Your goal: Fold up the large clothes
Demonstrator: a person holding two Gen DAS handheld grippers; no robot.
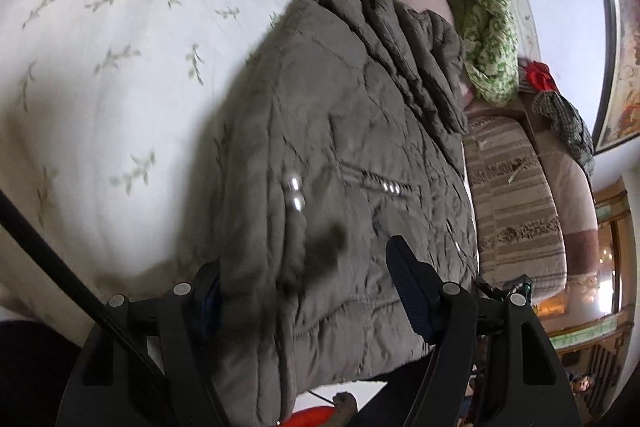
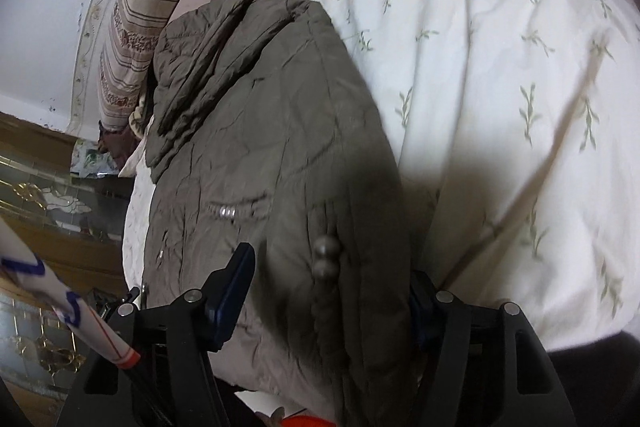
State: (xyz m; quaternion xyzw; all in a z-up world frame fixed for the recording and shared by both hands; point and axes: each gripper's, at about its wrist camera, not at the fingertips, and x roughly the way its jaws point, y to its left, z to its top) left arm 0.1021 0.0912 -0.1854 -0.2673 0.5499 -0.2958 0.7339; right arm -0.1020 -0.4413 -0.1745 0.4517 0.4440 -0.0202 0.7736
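— What covers the bed?
— A white leaf-print quilt (image 1: 100, 75), and on it the olive padded jacket (image 1: 340, 147), folded lengthwise (sleeve bunched at the far end).
— And the claws?
— The left gripper (image 1: 312, 291) and right gripper (image 2: 332, 291) each straddle the jacket's near hem, fingers apart; whether the pads press the cloth I can't tell.

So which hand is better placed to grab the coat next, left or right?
It's close; I'd guess the left gripper. The quilted jacket hem bunches between its fingers, one pad half buried. The right gripper straddles the hem too. No pad is seen pinching yet.
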